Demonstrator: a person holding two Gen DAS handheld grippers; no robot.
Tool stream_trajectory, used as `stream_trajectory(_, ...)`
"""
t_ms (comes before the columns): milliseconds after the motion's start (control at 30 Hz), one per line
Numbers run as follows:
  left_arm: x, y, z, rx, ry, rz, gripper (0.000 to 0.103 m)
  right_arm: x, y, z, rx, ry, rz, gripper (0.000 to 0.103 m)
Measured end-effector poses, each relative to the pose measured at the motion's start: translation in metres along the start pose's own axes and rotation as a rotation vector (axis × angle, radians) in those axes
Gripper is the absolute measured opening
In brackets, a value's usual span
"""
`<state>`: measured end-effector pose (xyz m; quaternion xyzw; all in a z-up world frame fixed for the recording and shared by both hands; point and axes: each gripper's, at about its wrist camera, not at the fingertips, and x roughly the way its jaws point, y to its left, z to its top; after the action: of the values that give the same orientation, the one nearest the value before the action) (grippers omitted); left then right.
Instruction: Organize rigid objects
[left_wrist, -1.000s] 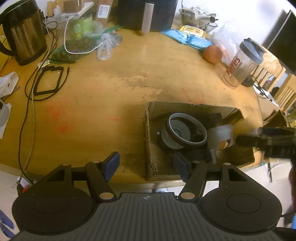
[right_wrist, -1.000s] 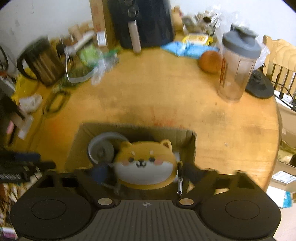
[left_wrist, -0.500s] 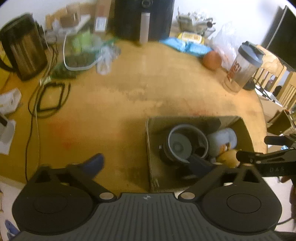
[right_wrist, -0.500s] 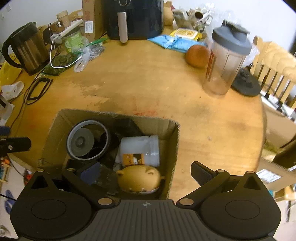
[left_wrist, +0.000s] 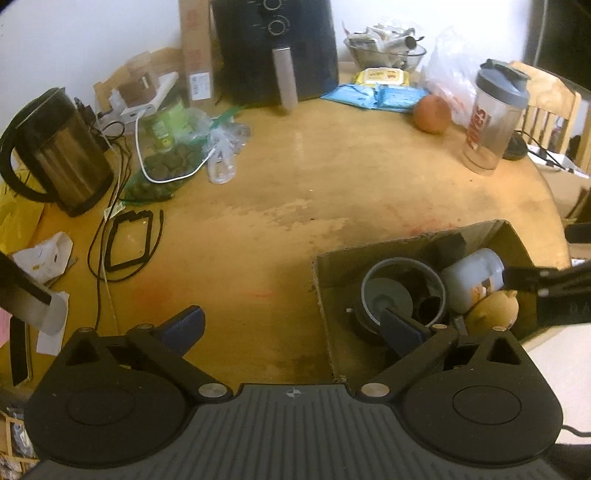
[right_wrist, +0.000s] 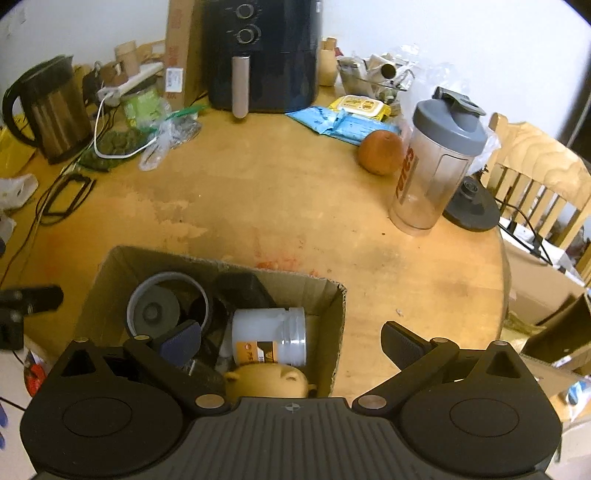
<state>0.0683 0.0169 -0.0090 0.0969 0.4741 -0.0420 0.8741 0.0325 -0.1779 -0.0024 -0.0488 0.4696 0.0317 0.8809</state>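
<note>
We had both tongs over the cardboard box (right_wrist: 338, 325), which sat at the near edge of the counter (right_wrist: 295, 192). Left tongs (left_wrist: 291, 325) were released, w/ jaws that had just been opening to full spread; nothing btwn them but bare counter and the box's left wall. Right tongs (right_wrist: 291, 339) were also spread wide and empty, pads clear of everything; the box's right wall and the dog-face case (right_wrist: 267, 380) lay below the gap.

Step in hand, as we judged it: a drop-off into the box was done, w/ the case resting at the near wall, touching the white jar (right_wrist: 269, 339), which lay on its side. Next move prob. called for lifting clear of the box and picking another loose rigid item; the shaker bottle (right_wrist: 439, 162) and the orange (right_wrist: 380, 152) stood well apart from the box, far right of the counter.

Count, in the box: 1 grey round container (right_wrist: 168, 310), 1 black block (right_wrist: 242, 290), 1 white jar, 1 dog-face case; other dark bits near the container we couldn't tell apart. Outside: 1 shaker bottle, 1 orange, 1 kettle (right_wrist: 48, 107), 1 air fryer (right_wrist: 262, 55).
</note>
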Motion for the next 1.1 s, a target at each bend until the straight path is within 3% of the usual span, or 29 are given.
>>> stream_trajectory(233, 0.003, 0.000, 0.005, -0.015, 0.057, 0.010, 0.103, -0.010, 0.004, 0.003, -0.021, -0.031, -0.075, 0.103)
stream_trajectory(667, 0.009, 0.003, 0.009, -0.118, 0.215, -0.067, 0.103, 0.005, 0.003, 0.014, 0.100, 0.274, 0.021, 0.103)
stream_trajectory(1100, 0.013, -0.002, 0.003, -0.159, 0.347, -0.121, 0.103, 0.017, 0.014, 0.005, 0.042, 0.423, -0.072, 0.103)
